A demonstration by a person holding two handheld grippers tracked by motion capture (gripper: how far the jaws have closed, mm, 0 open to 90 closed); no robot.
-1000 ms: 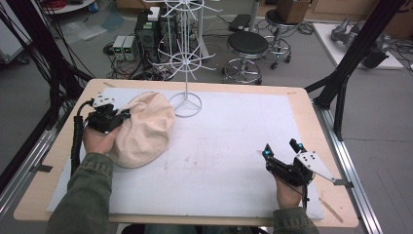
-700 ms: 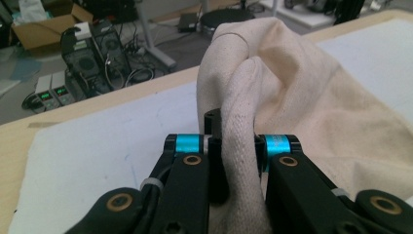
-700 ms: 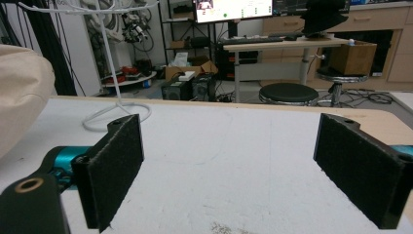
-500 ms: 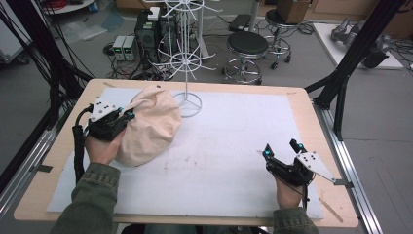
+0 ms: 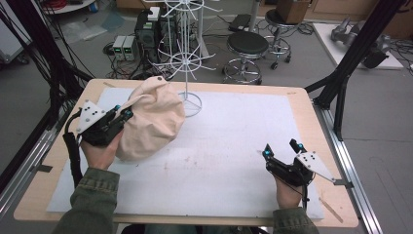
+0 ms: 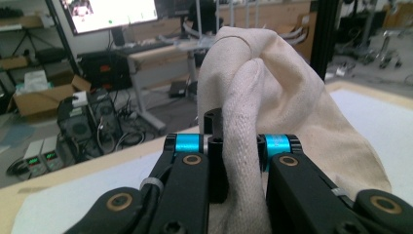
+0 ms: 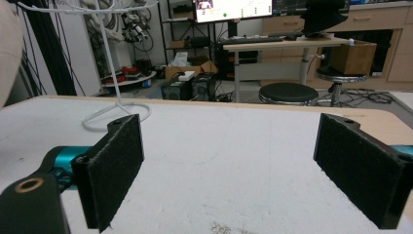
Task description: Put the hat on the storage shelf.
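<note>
- A grey floor point(image 5: 73, 53) surrounded the wooden table point(image 5: 302, 102), whose top carried a white mat point(image 5: 243, 141).
- Black frame posts point(image 5: 360, 48) slanted up at the table's right, and bundles of black cables point(image 5: 39, 53) hung at its left.
- Beyond the far edge stood a round black stool point(image 5: 247, 46) on a chrome base, and boxy electronic units point(image 5: 124, 47) sat on the floor.
- A lit monitor point(image 6: 114, 12) sat above a desk point(image 6: 160, 53), with cardboard boxes point(image 6: 44, 95) beside it.
</note>
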